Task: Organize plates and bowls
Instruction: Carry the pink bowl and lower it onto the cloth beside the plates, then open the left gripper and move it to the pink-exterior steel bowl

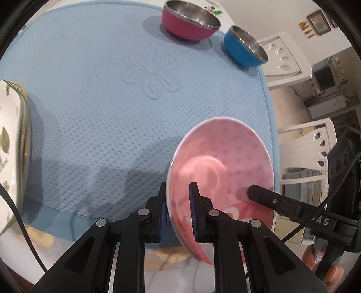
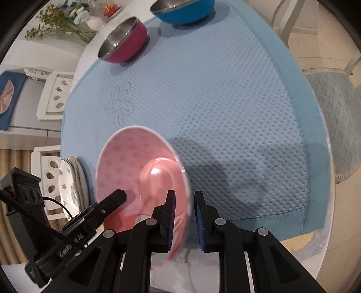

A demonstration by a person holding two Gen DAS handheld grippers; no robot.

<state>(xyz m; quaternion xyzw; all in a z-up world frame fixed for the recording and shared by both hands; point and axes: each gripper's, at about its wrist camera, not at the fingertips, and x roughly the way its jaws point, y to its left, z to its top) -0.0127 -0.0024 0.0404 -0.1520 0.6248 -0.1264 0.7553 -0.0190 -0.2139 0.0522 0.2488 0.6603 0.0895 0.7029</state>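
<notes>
A pink dotted bowl (image 1: 225, 157) (image 2: 128, 162) hangs tilted over the near part of the blue mat (image 1: 94, 108) (image 2: 225, 112). My left gripper (image 1: 178, 211) is shut on its left rim, and my right gripper (image 2: 183, 216) is shut on the opposite rim. Each gripper's finger shows in the other's view, reaching into the bowl. A red steel bowl (image 1: 189, 20) (image 2: 123, 40) and a blue steel bowl (image 1: 244, 47) (image 2: 182, 10) stand upright at the mat's far side. A stack of white floral plates (image 1: 11, 144) (image 2: 72, 180) sits at the mat's left edge.
White chairs (image 1: 302, 144) (image 2: 54, 94) stand around the round table (image 2: 315, 248). A blue cushioned chair (image 2: 334, 121) is at the right. A vase of flowers (image 2: 74, 18) and a small dish are beyond the bowls. A hand (image 1: 325, 266) holds the right gripper.
</notes>
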